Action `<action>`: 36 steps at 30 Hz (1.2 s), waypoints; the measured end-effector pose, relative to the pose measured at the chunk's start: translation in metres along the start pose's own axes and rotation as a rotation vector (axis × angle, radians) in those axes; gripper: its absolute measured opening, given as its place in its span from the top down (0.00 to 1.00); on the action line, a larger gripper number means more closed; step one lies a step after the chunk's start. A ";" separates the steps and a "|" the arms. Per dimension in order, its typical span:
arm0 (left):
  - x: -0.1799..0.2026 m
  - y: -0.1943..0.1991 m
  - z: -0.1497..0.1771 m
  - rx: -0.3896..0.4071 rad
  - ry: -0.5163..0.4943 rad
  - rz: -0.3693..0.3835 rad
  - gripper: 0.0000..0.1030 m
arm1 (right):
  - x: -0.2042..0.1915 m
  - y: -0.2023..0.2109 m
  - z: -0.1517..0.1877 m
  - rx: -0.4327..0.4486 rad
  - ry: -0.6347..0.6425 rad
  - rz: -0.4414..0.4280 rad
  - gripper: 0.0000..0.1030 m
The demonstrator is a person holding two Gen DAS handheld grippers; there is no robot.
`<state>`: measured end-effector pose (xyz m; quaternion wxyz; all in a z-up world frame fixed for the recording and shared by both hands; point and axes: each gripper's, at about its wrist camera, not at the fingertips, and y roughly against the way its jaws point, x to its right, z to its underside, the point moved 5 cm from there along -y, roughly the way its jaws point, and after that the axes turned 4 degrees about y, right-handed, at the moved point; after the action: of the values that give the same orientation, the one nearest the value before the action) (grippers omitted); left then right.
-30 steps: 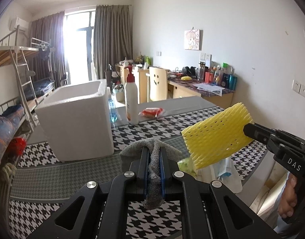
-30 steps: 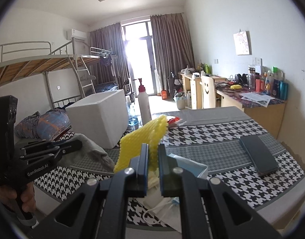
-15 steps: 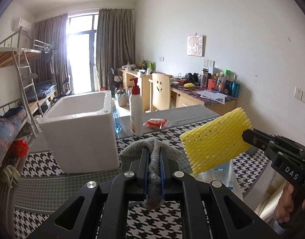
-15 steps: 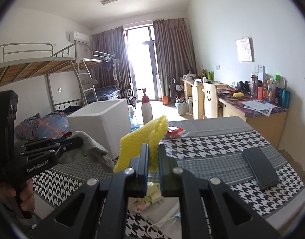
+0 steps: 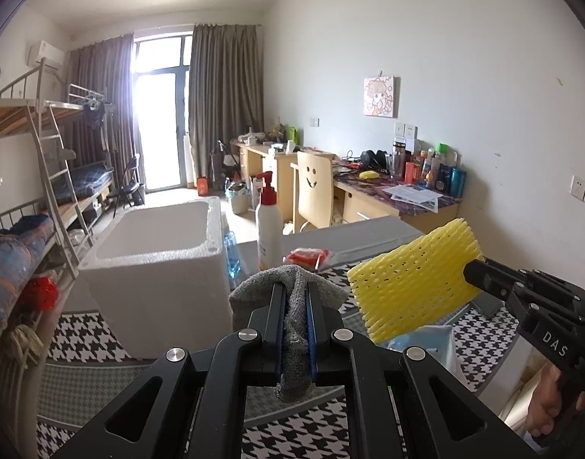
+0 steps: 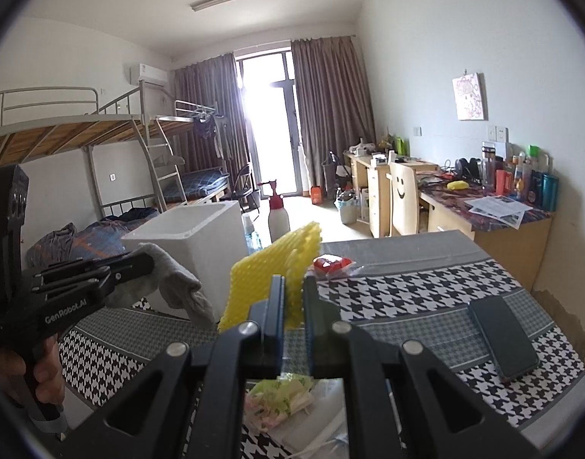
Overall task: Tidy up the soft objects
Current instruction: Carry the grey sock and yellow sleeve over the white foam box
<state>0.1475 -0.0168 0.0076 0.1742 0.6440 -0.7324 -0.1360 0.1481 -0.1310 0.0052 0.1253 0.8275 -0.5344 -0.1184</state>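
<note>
My left gripper [image 5: 295, 298] is shut on a grey cloth [image 5: 292, 329], which drapes over its fingertips above the houndstooth table [image 5: 82, 340]. From the right wrist view the same left gripper [image 6: 139, 267] appears at left with the grey cloth [image 6: 177, 287] hanging from it. My right gripper [image 6: 292, 294] is shut on a yellow foam net sleeve [image 6: 269, 267], held in the air. In the left wrist view that yellow foam net [image 5: 411, 287] sticks out leftward from the right gripper [image 5: 472, 277]. An open white foam box [image 5: 155, 264] stands on the table ahead of both, to the left.
A white pump bottle [image 5: 268, 225] and a red packet [image 5: 307, 256] stand behind the box. A dark phone [image 6: 502, 340] lies at the table's right. Plastic bags with soft items [image 6: 281, 401] lie below my right gripper. Bunk beds [image 6: 82, 134] are left, desks [image 6: 483, 206] right.
Both grippers have risen a little with their loads still gripped; the table and foam box sit lower in both views and the box's open inside shows more.
</note>
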 end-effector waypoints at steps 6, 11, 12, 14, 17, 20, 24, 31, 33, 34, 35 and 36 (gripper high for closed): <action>0.003 -0.005 -0.014 0.012 -0.014 -0.005 0.91 | 0.000 -0.005 -0.010 0.012 0.008 -0.011 0.89; 0.007 -0.010 -0.025 0.031 -0.036 -0.026 0.91 | 0.004 -0.008 -0.018 0.020 0.007 -0.005 0.89; 0.007 -0.011 -0.027 0.033 -0.038 -0.029 0.91 | 0.005 -0.009 -0.020 0.021 0.005 -0.004 0.89; 0.007 -0.012 -0.030 0.037 -0.037 -0.031 0.91 | 0.007 -0.011 -0.022 0.020 -0.001 -0.003 0.89; 0.007 -0.014 -0.033 0.042 -0.044 -0.034 0.91 | 0.008 -0.012 -0.025 0.024 -0.001 0.003 0.89; 0.006 -0.015 -0.037 0.048 -0.040 -0.030 0.91 | 0.008 -0.013 -0.029 0.031 0.002 0.006 0.89; 0.006 -0.015 -0.048 0.062 -0.048 -0.034 0.91 | 0.009 -0.016 -0.034 0.036 0.001 0.018 0.89; -0.006 -0.020 -0.067 0.093 -0.022 -0.056 0.91 | 0.007 -0.020 -0.046 0.048 0.012 0.032 0.89; -0.009 -0.022 -0.071 0.094 -0.018 -0.060 0.91 | 0.006 -0.020 -0.050 0.056 0.019 0.036 0.89; -0.010 -0.024 -0.073 0.095 -0.017 -0.065 0.91 | 0.005 -0.021 -0.051 0.058 0.021 0.034 0.89; -0.012 -0.025 -0.075 0.096 -0.015 -0.069 0.91 | 0.005 -0.023 -0.054 0.057 0.020 0.032 0.89; -0.014 -0.025 -0.077 0.097 -0.013 -0.072 0.91 | 0.004 -0.024 -0.055 0.056 0.021 0.033 0.89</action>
<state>0.2049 -0.0045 0.0650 0.1332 0.6769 -0.7154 -0.1107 0.1883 -0.1211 0.0484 0.1096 0.8229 -0.5498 -0.0928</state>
